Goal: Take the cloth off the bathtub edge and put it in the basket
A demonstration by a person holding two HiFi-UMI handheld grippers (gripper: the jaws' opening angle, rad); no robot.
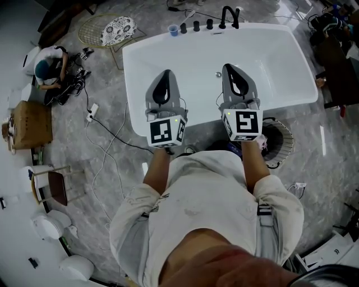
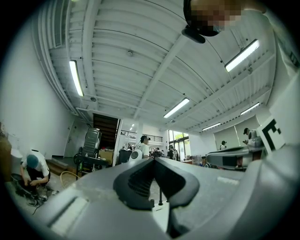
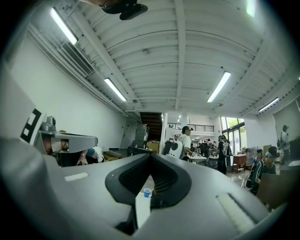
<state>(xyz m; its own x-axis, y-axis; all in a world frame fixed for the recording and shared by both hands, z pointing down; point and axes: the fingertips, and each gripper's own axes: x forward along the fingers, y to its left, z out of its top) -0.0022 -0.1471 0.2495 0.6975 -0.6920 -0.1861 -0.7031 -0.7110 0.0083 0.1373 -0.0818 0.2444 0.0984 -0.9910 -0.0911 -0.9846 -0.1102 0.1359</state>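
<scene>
Both tongs are closed and empty: left gripper [image 1: 166,74] and right gripper [image 1: 230,68] hover over the white bathtub [image 1: 269,56]. A pale scrap, seemingly the cloth [image 1: 262,143], lies in the wire basket [image 1: 289,137] just behind the right gripper. Its direction and long axis cannot be made out.

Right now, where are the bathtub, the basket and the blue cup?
bathtub [image 1: 196,61]: head view, on its bare white floor.
basket [image 1: 289,137]: head view, on its right rim.
blue cup [image 1: 173,30]: head view, on its top.

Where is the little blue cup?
In the head view, the blue cup stands on the bathtub's far rim, left of the black knobs and faucet.
</scene>
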